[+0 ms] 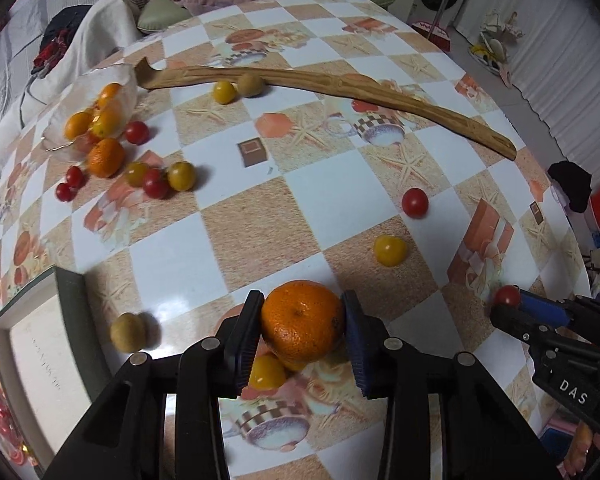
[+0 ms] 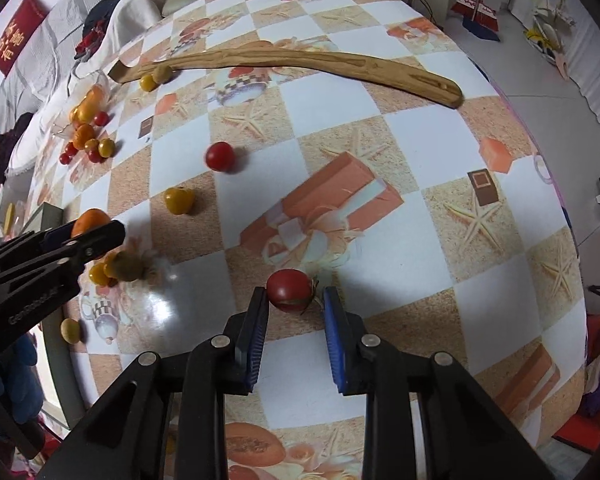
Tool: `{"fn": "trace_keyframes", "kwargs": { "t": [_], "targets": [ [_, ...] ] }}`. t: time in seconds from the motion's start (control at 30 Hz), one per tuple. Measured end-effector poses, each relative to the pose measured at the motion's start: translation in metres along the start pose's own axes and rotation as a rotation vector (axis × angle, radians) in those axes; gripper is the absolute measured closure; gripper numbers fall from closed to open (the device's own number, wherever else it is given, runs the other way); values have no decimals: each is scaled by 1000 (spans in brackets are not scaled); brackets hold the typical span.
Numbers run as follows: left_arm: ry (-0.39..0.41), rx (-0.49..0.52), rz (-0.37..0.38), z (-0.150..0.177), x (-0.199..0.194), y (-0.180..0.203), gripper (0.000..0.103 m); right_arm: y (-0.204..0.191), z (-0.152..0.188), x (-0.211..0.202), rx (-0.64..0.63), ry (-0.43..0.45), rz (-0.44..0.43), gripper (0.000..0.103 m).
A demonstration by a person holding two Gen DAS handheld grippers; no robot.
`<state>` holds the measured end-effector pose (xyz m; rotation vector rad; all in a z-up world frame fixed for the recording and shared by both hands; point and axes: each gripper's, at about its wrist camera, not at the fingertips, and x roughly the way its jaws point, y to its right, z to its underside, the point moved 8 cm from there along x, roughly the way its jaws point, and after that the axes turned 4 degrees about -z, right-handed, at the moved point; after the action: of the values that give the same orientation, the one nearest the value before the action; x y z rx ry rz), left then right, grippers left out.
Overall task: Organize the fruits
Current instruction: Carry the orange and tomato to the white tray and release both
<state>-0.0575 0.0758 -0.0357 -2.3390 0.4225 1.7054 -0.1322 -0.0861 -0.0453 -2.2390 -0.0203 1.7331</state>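
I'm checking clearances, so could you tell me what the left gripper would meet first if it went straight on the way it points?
Likely the table: the left gripper, shut on the orange, points steeply down, with a yellow tomato just below it, though depth is unclear.

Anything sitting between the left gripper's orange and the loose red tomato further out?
One yellow tomato lies between the orange in the left gripper and the red tomato; left wrist view.

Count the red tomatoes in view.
6 red tomatoes: one in the right gripper, one alone mid-table, one beside the clear bag, three clustered just in front of it. The bag may hide more.
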Motion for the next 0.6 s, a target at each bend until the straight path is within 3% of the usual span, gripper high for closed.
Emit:
{"fn": "trace_keyframes", "kwargs": {
  "t": [0.27, 0.6],
  "targets": [
    [26, -86, -19, 17, -24, -48, 62, -53, -5, -1, -78, 7, -33, 73],
    [40, -235, -109, 56, -46, -146, 62, -152, -6, 10, -218, -15, -101, 73]
  ]
}}
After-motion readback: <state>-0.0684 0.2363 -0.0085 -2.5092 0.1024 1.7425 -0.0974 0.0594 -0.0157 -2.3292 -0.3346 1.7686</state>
